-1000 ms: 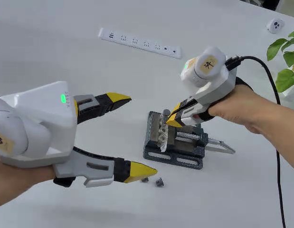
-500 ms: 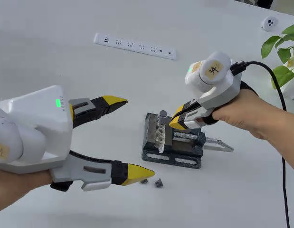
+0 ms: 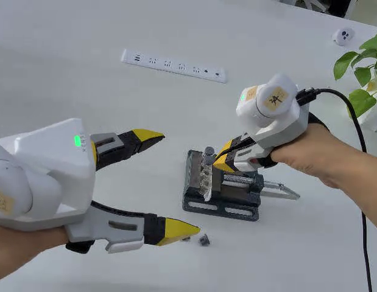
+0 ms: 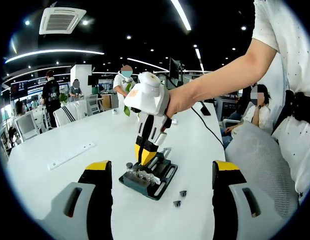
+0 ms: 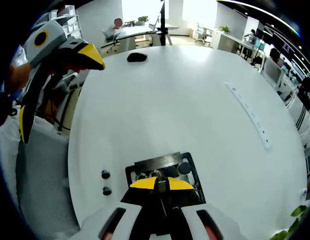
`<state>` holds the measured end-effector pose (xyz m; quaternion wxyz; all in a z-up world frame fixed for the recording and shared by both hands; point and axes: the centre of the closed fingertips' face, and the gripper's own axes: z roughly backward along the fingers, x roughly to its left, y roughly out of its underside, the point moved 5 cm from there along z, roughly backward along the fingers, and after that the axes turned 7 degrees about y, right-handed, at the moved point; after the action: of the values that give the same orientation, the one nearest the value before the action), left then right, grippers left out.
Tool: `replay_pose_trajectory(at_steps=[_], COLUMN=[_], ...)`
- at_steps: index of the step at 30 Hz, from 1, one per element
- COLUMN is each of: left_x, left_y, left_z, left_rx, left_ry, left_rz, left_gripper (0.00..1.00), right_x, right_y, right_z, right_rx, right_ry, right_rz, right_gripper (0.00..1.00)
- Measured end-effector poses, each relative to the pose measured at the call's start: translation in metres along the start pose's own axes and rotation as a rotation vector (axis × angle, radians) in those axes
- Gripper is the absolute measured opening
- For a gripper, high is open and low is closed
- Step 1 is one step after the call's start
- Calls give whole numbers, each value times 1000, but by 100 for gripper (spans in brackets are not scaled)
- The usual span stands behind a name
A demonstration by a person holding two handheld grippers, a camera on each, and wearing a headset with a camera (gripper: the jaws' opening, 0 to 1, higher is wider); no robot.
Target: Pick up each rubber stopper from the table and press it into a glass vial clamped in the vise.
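A dark vise [image 3: 228,198] on the white table clamps a row of glass vials [image 3: 206,177]. A grey stopper [image 3: 209,150] sits on the far vial. My right gripper [image 3: 222,160] is shut, its yellow tips resting on the vials right beside that stopper; from its own camera the right gripper [image 5: 162,184] covers the vials in the vise [image 5: 144,169], the stopper [image 5: 185,168] just right of it. Two loose stoppers [image 3: 204,240] lie in front of the vise. My left gripper [image 3: 172,183] hovers open at the vise's left. The left gripper [image 4: 161,167] frames the vise [image 4: 162,181].
A white power strip [image 3: 173,64] lies at the back of the table. A potted plant [image 3: 363,61] stands at the right edge, and a black cable [image 3: 352,140] runs along the right arm. A small white object [image 3: 341,35] sits far right. People [image 4: 119,82] stand in the background.
Almost nothing moved: the right gripper stays shut at the vials, perhaps slightly lower. The left gripper stays open. The head view shifted a little.
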<state>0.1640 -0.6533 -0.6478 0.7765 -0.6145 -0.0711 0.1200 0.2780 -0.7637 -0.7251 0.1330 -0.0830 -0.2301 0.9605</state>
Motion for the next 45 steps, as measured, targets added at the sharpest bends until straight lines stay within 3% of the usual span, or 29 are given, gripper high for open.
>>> replay_pose_trajectory(at_steps=[10, 19, 37, 45], left_x=[0, -1, 0, -1], left_y=[1, 3, 9, 10], left_z=[3, 3, 3, 4], left_rx=[11, 32, 71, 83], left_ry=[-1, 3, 17, 24], left_rz=[-5, -3, 3, 5], left_gripper=[83, 86, 97, 99], right_x=[-5, -4, 13, 28], right_y=[5, 10, 33, 46], right_z=[12, 26, 49, 56], right_rx=[-38, -94, -239, -312], right_ry=[42, 46, 46, 27], right_rz=[-5, -41, -96, -108], right_gripper=[19, 30, 52, 60])
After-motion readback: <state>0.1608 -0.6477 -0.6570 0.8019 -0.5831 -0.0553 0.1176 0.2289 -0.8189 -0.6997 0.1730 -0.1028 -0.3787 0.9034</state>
